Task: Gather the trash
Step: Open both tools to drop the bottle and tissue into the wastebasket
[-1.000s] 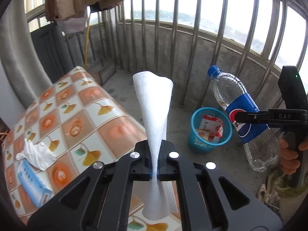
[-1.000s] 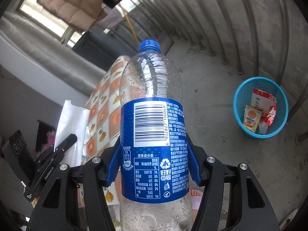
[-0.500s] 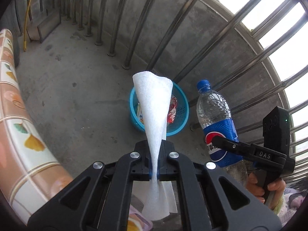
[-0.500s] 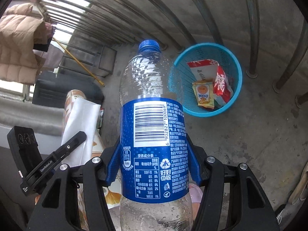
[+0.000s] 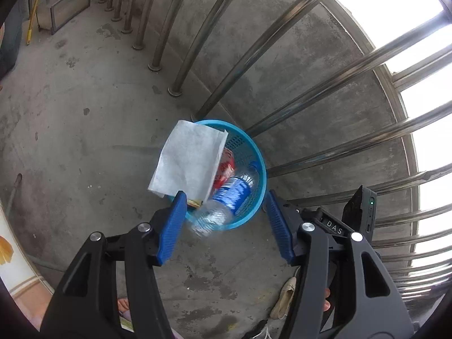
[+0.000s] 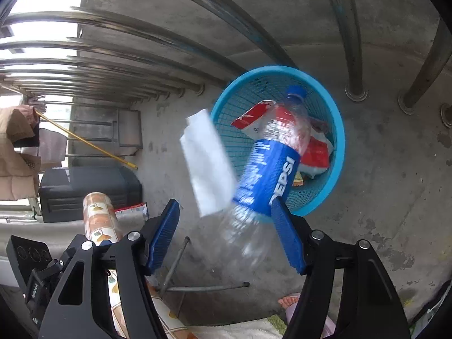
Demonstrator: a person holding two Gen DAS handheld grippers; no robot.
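Note:
My left gripper (image 5: 224, 221) is open and empty above the blue mesh trash basket (image 5: 255, 152). A white tissue (image 5: 188, 162) is loose in the air over the basket's left rim. A clear Pepsi bottle (image 5: 226, 200) with a blue label is falling cap-first into the basket, blurred. My right gripper (image 6: 226, 231) is open too, with the bottle (image 6: 271, 169) just past its fingers and the tissue (image 6: 207, 163) in the air left of the basket (image 6: 337, 147). Red and white snack wrappers (image 6: 316, 152) lie inside the basket.
Steel railing bars (image 5: 325, 96) and a low concrete wall stand right behind the basket. A table with an orange patterned cloth (image 6: 99, 214) is at the left. A dark case (image 6: 90, 189) and a yellow pole (image 6: 90, 144) are farther back. Shoes (image 5: 282, 299) lie on the floor.
Both grippers have opened over the basket. The tissue has left my left gripper and the bottle has left my right gripper; both are dropping toward the basket.

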